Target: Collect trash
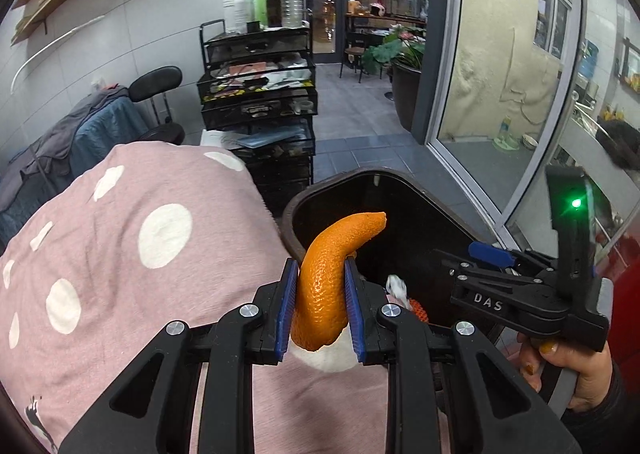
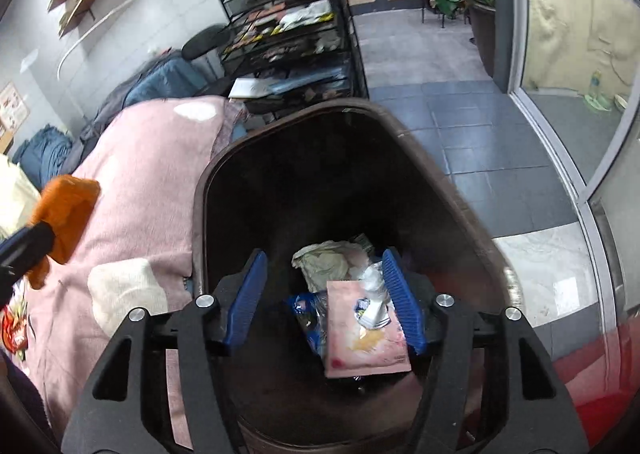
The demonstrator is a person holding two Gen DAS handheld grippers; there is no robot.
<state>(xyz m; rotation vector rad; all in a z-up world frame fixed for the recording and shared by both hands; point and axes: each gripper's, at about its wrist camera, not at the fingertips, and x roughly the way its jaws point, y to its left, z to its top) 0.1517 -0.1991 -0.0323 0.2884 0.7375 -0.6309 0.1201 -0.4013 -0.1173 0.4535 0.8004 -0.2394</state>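
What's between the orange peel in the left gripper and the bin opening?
Nothing visible. The left gripper is shut on the orange peel over the pink blanket, just beside the bin. The right gripper hangs open over the bin mouth, off to the side of the peel's short path over the rim.
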